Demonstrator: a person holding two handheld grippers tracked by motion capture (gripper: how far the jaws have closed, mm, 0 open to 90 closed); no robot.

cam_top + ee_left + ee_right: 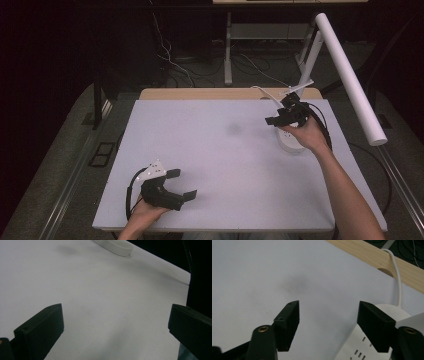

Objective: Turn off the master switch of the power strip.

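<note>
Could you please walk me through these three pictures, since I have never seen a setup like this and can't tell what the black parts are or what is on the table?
A person sits at a white-covered table with a handheld tool in each hand. Each tool is a gripper with two black jaws. The high view looks down from above: the left gripper sits near the front edge, the right gripper farther back on the right. The other two pictures come from cameras riding on each gripper, looking out between its jaws. Both grippers are open and hold nothing. On the table lies a white power strip with its white cable running over the wooden back edge. The white tube is apparently a lamp.
</note>
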